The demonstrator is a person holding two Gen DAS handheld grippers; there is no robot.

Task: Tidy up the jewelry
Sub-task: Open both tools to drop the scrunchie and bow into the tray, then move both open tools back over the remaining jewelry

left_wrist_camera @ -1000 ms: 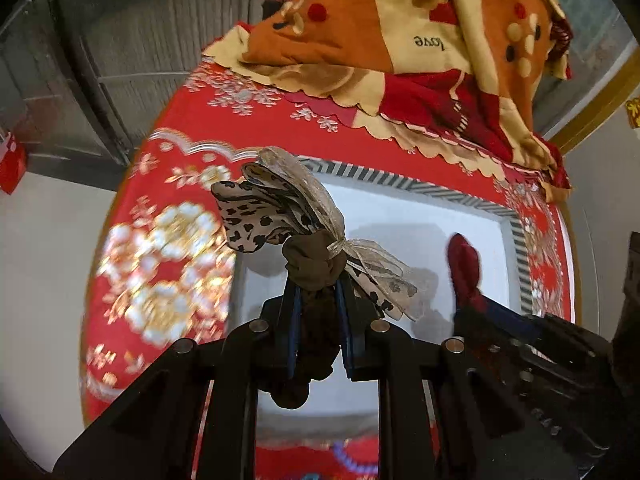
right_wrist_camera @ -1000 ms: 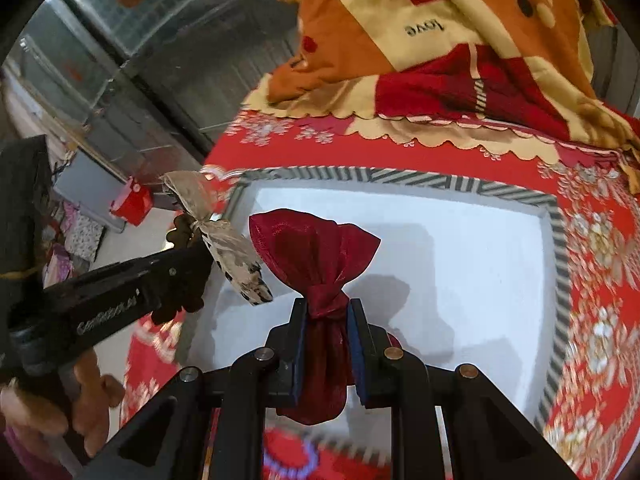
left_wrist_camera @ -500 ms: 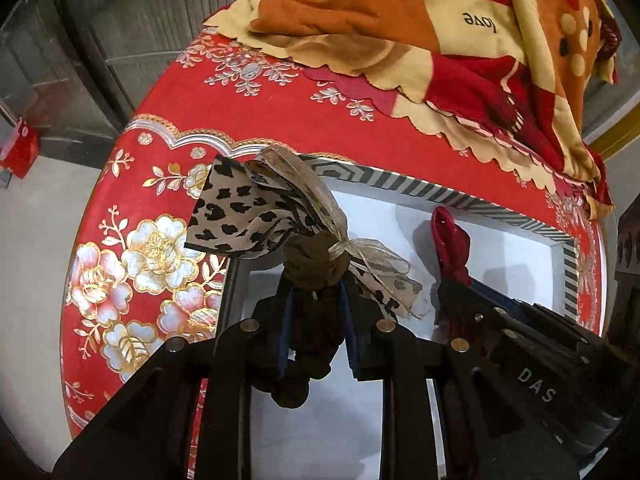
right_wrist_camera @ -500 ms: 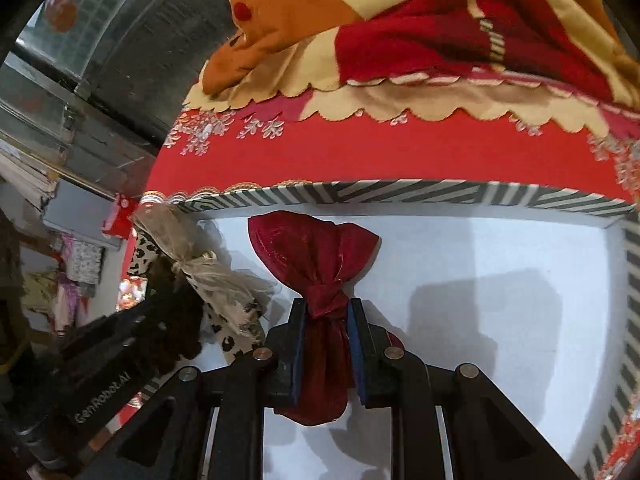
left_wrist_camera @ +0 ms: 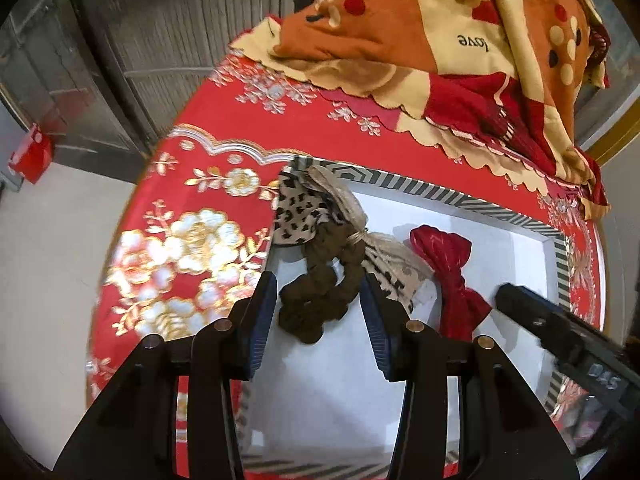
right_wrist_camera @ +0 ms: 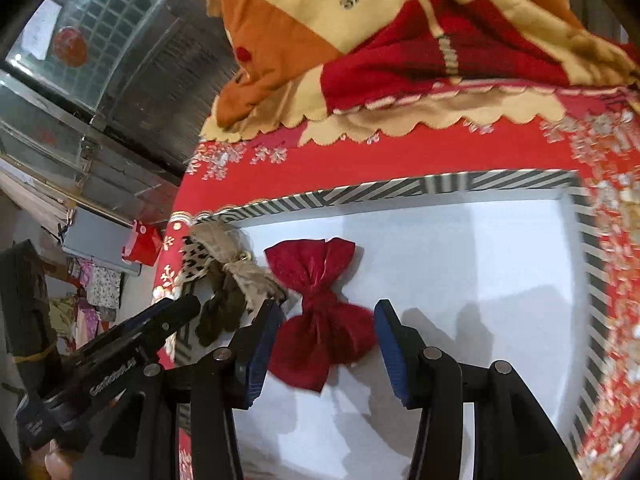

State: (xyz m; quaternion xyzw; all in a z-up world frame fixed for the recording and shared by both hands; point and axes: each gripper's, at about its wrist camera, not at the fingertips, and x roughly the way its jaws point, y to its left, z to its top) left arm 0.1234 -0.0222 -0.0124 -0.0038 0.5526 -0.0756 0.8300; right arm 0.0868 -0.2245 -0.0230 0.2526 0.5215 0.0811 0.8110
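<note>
The left gripper (left_wrist_camera: 318, 312) hung with its fingers spread wide, released, around the brown leopard-print scrunchie (left_wrist_camera: 320, 276), which lay in the far-left corner of the white tray (left_wrist_camera: 496, 236). The right gripper (right_wrist_camera: 328, 340) likewise stood spread and empty around the red bow (right_wrist_camera: 320, 308) just beside it. The tray sat on a red floral table (left_wrist_camera: 180, 216).

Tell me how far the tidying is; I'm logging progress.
Done: the leopard-print scrunchie and red bow lie in the white tray. In hand: nothing; left gripper and right gripper have jaws open. Left: no other accessories visible.
</note>
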